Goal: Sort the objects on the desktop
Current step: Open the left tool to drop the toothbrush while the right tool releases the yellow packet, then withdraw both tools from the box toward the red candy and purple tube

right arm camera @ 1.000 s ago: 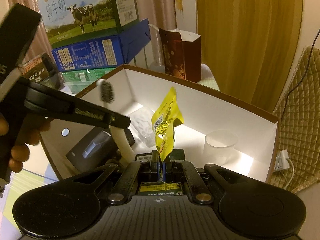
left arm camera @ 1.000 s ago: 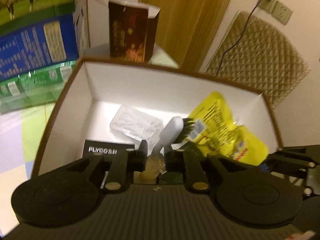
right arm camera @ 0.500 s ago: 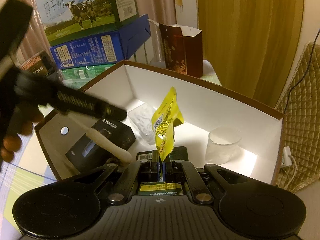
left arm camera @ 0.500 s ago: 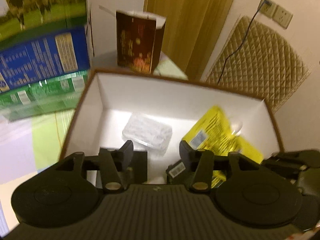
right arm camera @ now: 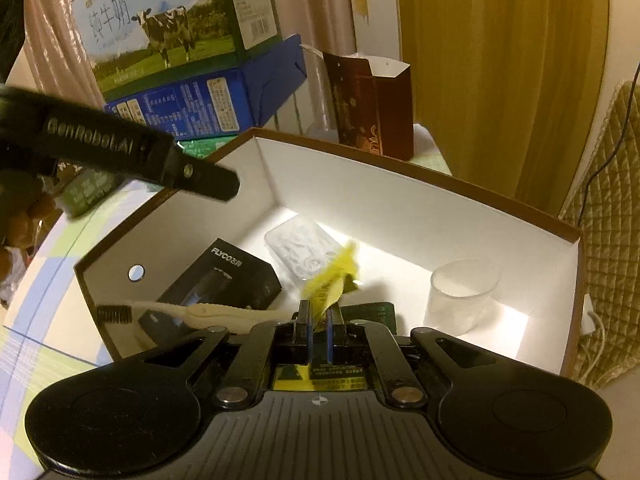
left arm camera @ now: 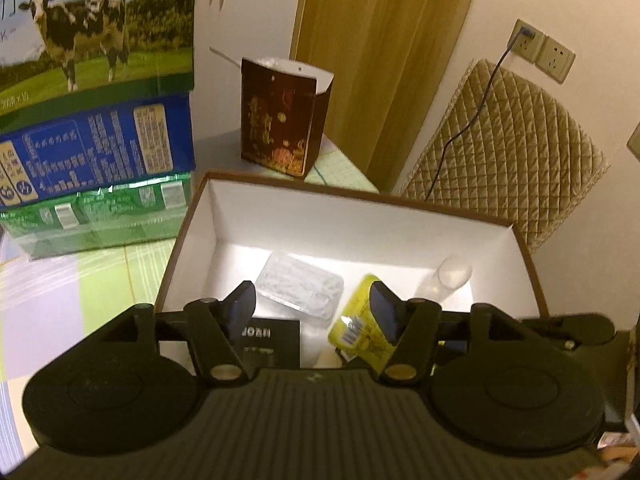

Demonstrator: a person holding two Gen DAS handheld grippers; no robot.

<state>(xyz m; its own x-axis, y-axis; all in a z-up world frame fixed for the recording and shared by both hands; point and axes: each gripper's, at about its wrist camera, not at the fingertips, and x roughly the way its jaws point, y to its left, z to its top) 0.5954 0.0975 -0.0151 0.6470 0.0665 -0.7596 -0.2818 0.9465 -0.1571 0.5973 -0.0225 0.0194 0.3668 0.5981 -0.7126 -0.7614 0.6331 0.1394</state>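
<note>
Left hand-held gripper (left arm camera: pixel 312 306): fingers spread wide apart, nothing between them, hovering over near-left part of box (left arm camera: pixel 360 200). Right hand-held gripper (right arm camera: pixel 319 326): fingers together, clamped on lower edge of yellow packet (right arm camera: pixel 332 280), packet standing up from the pads and blurred, held above box floor. Box on counter (left arm camera: pixel 60 300), white inside, brown rim. Inside box: clear plastic tray (right arm camera: pixel 302 250) toward back, just behind the packet; black FLYCO carton (right arm camera: pixel 224 280) at left, tilted; toothbrush (right arm camera: pixel 192 311) lying across near-left corner, dark bristle head at left wall, handle running toward right hand-held gripper and over the carton's near end; clear cup (right arm camera: pixel 460 294) upright at right, apart from the rest; dark green item (right arm camera: pixel 374 312) just beyond right gripper, partly hidden, type unclear. Behind box on counter: brown bag (left arm camera: pixel 280 116) upright, top open; stacked milk cartons (left arm camera: pixel 92 92) at left, cow picture on top one. Left gripper body visible in right wrist view as dark bar over box's left rim.
</note>
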